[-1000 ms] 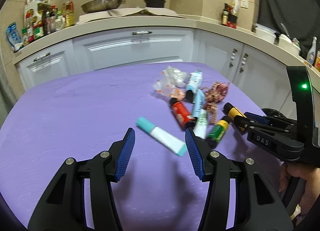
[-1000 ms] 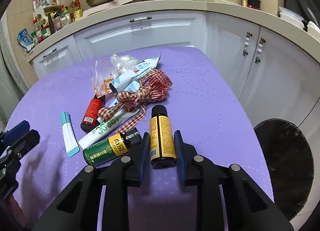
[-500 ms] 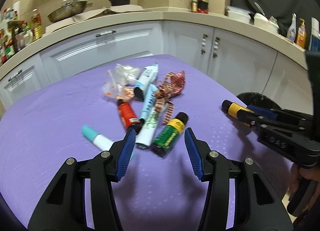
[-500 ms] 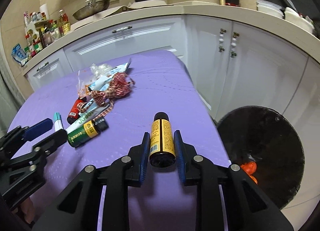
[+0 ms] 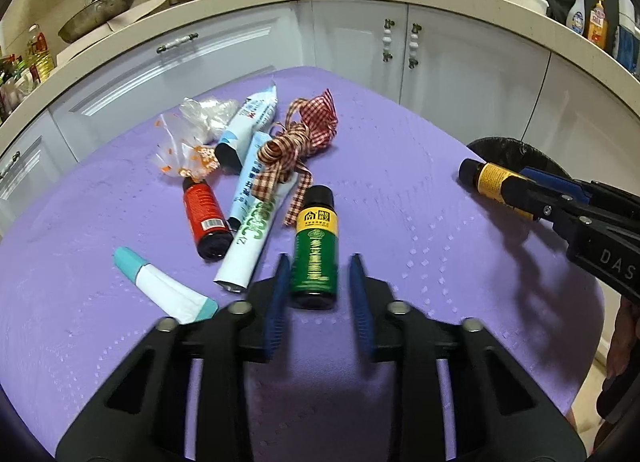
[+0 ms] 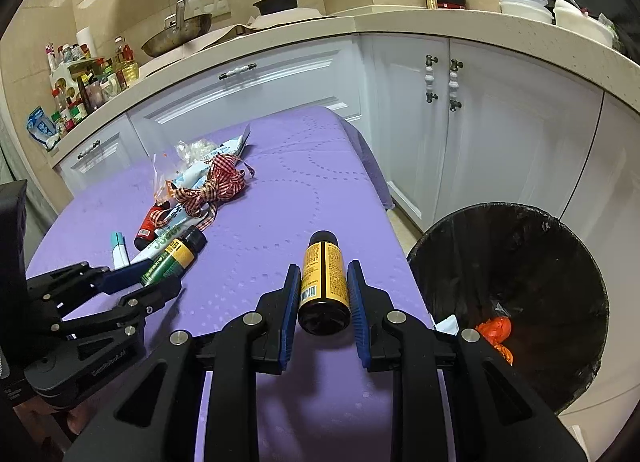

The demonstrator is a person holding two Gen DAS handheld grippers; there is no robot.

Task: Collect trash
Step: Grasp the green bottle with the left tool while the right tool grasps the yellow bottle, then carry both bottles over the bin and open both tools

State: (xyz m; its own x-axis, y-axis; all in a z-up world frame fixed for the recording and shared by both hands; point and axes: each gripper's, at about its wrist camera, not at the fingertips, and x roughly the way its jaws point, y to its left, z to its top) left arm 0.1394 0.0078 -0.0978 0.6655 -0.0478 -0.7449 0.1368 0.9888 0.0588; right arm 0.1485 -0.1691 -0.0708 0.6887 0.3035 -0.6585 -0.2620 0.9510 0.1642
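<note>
Left wrist: three bottles (image 5: 315, 245), three tubes (image 5: 251, 218).

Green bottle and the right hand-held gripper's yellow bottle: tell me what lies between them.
Only bare purple tablecloth. The left wrist view shows nothing lying between the green bottle and the yellow bottle.

The left gripper (image 5: 318, 282) has swung from the small tube onto the green bottle (image 5: 315, 248), while the right gripper (image 6: 324, 292) carried the yellow bottle (image 6: 323, 274) toward the bin (image 6: 516, 254).
</note>
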